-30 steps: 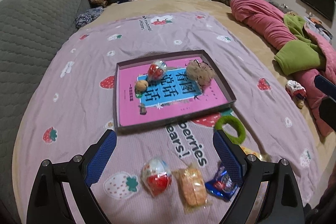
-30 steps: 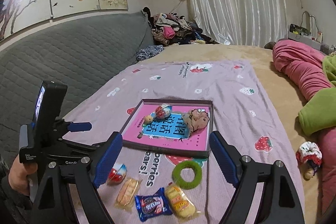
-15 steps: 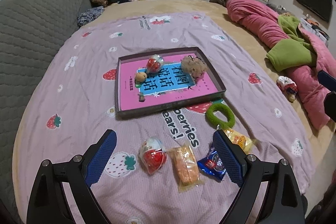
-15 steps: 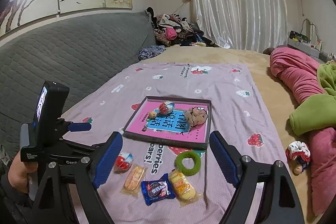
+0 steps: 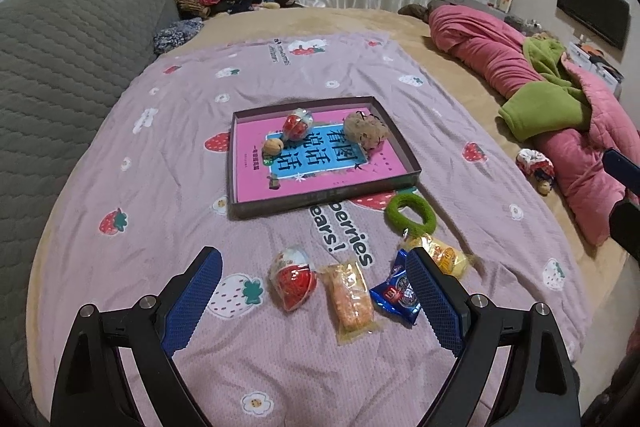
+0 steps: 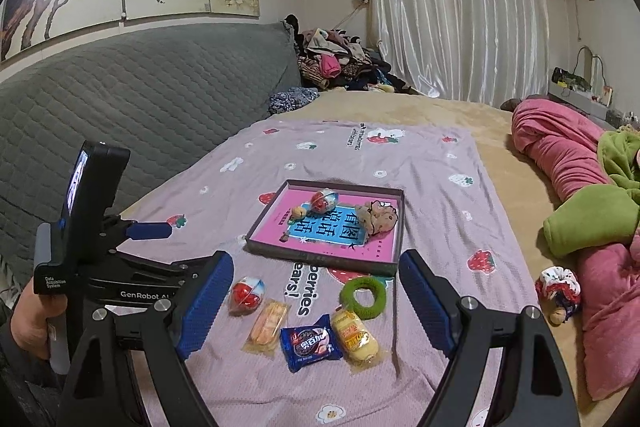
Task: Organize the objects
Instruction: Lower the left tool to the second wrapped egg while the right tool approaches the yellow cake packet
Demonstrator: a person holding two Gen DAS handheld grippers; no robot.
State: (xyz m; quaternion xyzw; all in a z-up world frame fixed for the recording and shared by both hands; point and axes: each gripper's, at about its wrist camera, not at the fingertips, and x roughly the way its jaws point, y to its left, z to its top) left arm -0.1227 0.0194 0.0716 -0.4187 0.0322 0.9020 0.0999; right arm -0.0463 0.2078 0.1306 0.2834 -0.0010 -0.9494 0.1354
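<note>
Pulling back from the bed, left gripper [image 5: 314,291] and right gripper [image 6: 316,301] hung spread and empty; snack row [image 5: 350,297] lay near, tray [image 5: 324,197] beyond it, nothing chosen yet.

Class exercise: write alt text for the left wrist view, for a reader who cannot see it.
An open, empty two-finger tool hovers over a pink strawberry-print blanket on a bed, above a row of a red-and-white toy egg, an orange snack pack and a blue cookie packet. Beyond lie a green ring and a shallow pink-lined box holding another egg and small toys.
</note>
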